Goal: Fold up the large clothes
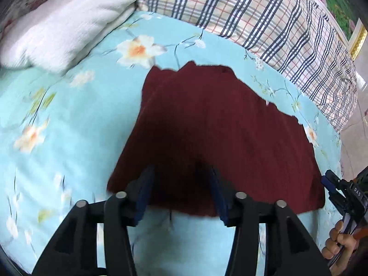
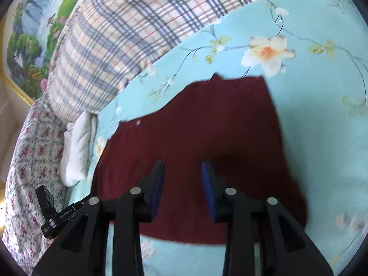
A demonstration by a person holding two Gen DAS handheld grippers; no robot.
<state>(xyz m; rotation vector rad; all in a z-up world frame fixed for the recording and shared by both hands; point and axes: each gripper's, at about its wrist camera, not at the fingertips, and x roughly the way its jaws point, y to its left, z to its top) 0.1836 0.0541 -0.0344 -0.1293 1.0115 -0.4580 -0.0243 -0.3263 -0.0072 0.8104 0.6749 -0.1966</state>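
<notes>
Both claws hang with their jaws spread, nothing between the blue pads. Left claw (image 1: 181, 179) hovers over the near edge of the dark red garment (image 1: 207, 133), which lies folded and mostly flat on the pale blue floral bedsheet (image 1: 69, 115). Whether the pads touch the cloth cannot be told.

Going left to right in the left wrist view: a folded white towel (image 1: 59, 30) sits at the far left of the bed, well apart from the garment; the garment fills the middle; a plaid quilt (image 1: 264, 18) is bunched along the far side. At the right edge, the right claw's tip shows just beside the garment's near right corner, held in the person's hand (image 1: 338, 241).

In the right wrist view, the right claw (image 2: 182, 184) is poised above the garment's near part, jaws apart, with a flowered blanket (image 2: 30, 161) at far left and a landscape picture (image 2: 30, 41) beyond the quilt.
</notes>
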